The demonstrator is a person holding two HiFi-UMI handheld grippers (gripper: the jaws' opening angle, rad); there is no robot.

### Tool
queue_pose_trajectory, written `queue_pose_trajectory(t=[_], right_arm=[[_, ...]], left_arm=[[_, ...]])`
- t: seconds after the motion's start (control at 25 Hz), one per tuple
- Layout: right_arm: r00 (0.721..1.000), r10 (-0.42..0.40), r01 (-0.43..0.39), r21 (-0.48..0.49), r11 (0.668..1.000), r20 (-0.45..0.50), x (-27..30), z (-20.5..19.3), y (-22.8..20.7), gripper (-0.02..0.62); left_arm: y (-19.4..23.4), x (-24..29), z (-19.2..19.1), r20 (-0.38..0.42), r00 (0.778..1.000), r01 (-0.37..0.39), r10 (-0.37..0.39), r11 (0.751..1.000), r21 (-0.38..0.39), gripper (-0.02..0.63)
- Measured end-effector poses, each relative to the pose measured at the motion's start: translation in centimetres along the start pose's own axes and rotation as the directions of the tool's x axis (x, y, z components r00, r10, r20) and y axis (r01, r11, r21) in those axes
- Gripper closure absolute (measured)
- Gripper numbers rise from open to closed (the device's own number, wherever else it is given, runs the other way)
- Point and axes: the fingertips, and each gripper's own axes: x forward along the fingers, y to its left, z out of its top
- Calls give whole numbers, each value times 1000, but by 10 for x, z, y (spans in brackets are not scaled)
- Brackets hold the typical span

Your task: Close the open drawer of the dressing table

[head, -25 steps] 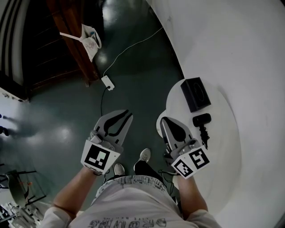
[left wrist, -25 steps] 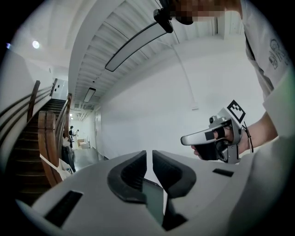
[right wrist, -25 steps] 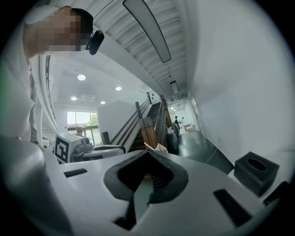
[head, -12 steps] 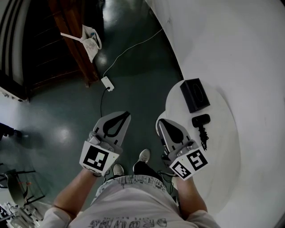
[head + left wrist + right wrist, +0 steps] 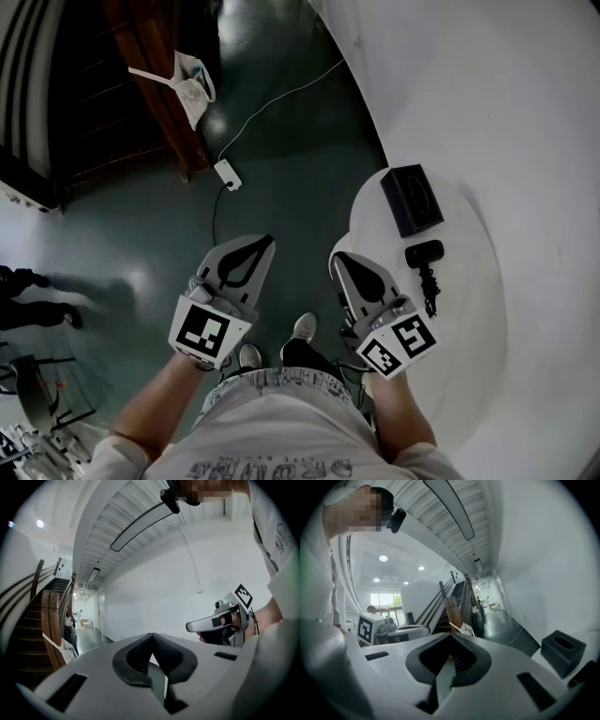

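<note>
No open drawer shows in any view. A white rounded tabletop (image 5: pixel 469 291) stands at the right against the white wall. My left gripper (image 5: pixel 270 238) hangs over the dark green floor, jaws shut with nothing between them; its tips (image 5: pixel 151 634) meet in the left gripper view. My right gripper (image 5: pixel 336 255) is held level beside the tabletop's left edge, jaws shut and empty, and its tips (image 5: pixel 451 635) meet too. Each gripper shows in the other's view: the right gripper (image 5: pixel 190 626), the left gripper (image 5: pixel 412 629).
A black box (image 5: pixel 412 198) and a black hair dryer (image 5: pixel 427 258) lie on the tabletop. A white power strip (image 5: pixel 227 174) with its cable lies on the floor. A wooden stair post (image 5: pixel 159 94) carries a white bag (image 5: pixel 192 84). A person's legs (image 5: pixel 28 300) show at the left edge.
The left gripper's jaws have closed from a small gap to fully shut. A person has walked into view at the left edge. Both hands stay where they were.
</note>
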Motion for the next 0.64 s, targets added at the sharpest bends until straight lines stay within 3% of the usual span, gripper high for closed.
queue_pose_trajectory(t=[0.64], right_arm=[[1000, 8, -8, 2, 1000, -11, 2, 0, -2, 588]], left_arm=[[1, 7, -7, -19, 1000, 8, -9, 1000, -27, 584]])
